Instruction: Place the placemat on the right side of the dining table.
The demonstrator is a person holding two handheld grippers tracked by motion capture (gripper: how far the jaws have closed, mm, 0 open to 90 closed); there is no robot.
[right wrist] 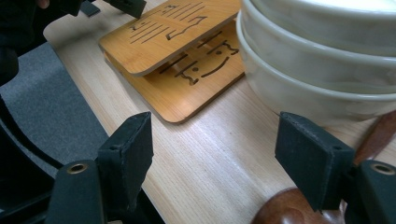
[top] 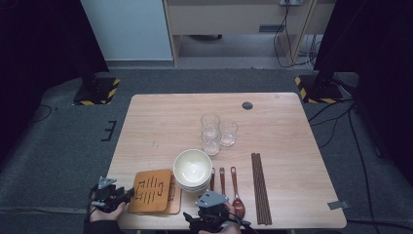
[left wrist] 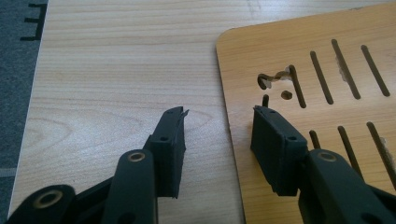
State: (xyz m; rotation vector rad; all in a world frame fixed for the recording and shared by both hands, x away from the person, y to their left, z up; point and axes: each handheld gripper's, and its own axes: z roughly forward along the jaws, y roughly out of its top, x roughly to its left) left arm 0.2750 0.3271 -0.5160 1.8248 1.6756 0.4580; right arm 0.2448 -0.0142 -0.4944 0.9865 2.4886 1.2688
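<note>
High view first: your two grippers sit at the near edge of the wooden table point(top: 156, 122). Your left gripper point(top: 127, 194) points at the left edge of the stacked wooden trivets point(top: 152, 191). In the left gripper view its jaws stand partly apart, one over bare tabletop and the other over the top trivet point(left wrist: 308, 93) near its slotted pattern; you cannot tell whether that jaw touches the board, and nothing is clamped.

Your right gripper point(top: 212, 208) lies just in front of the stack of white bowls point(top: 193, 169). In the right gripper view its jaws stand wide, with bare tabletop between them and nothing held. The bowl stack point(right wrist: 322, 60) rises just beyond the right-hand jaw, and a dark wooden spoon bowl point(right wrist: 285, 210) sits close under that jaw. Left of the bowls, the top trivet point(right wrist: 173, 32) lies askew on the lower one, its far edge raised.

Beyond your right gripper, three wooden spoons point(top: 223, 181) lie side by side, with dark chopsticks point(top: 260, 187) well to their right. Farther back stand three clear glasses point(top: 217, 132), clustered together.
</note>
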